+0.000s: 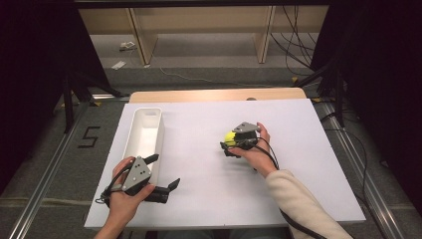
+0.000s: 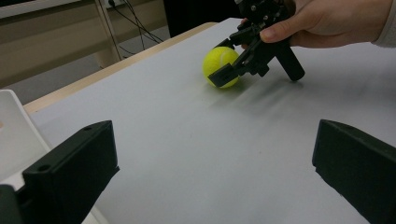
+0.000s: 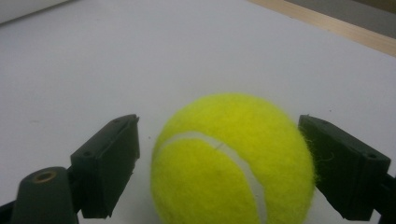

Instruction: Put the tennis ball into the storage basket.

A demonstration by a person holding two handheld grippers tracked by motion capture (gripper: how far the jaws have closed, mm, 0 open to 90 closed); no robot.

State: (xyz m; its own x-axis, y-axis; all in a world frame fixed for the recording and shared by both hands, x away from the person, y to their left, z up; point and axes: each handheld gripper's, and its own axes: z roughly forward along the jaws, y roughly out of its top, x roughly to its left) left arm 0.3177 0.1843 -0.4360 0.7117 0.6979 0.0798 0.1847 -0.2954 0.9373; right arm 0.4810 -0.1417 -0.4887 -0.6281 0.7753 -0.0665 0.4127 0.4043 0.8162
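Straddling the tennis ball (image 3: 233, 161), the right claw (image 3: 224, 163) gapes apart — left claw (image 2: 210, 172) wide too.

Left claw (image 1: 166, 172) jaws wide apart; right claw (image 3: 224, 158) seemingly not yet clamped

Only readable thing is a black "5" (image 1: 88, 137) marked on the floor, left of the table (image 1: 199, 209).

Yellow tennis ball (image 3: 233, 161); white seam; white bin (image 1: 144, 134)
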